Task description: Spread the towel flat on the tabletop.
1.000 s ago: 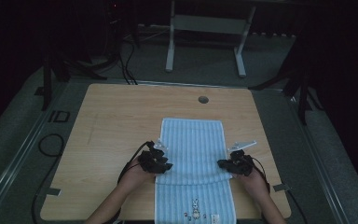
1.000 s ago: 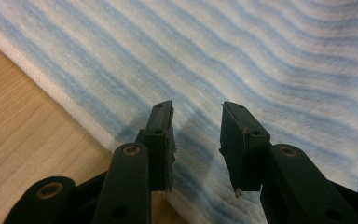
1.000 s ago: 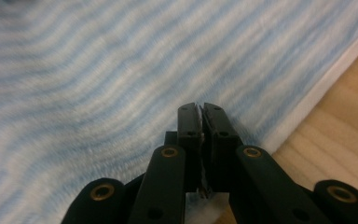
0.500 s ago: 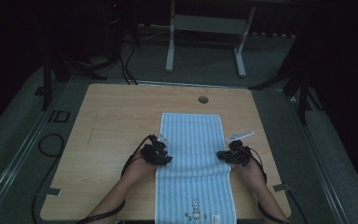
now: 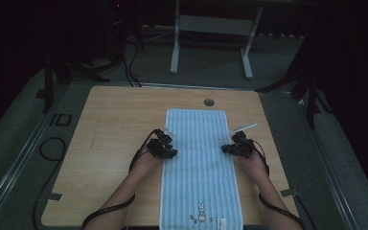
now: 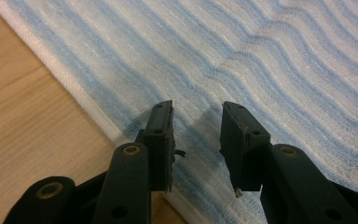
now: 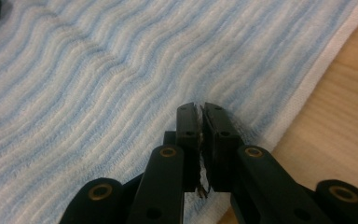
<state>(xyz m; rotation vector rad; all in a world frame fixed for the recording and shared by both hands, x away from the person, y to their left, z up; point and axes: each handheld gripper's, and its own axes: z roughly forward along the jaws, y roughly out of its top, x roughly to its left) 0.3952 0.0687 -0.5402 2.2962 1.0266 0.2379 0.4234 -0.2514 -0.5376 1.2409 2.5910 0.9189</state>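
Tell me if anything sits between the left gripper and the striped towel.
Nothing visible does. The left gripper hovers with its jaws apart directly over the left edge of the blue-and-white striped cloth towel, with only bare wooden table beside it.

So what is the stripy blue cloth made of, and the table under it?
The stripy cloth looks like soft cotton terry, like a towel: fuzzy raised ribs in blue and white, a flat white woven hem along its edge, no shine. The table looks like wood or a wood-look board: pale tan with grain lines running along it and a smooth matte top. Real wood or a printed layer, I cannot tell.
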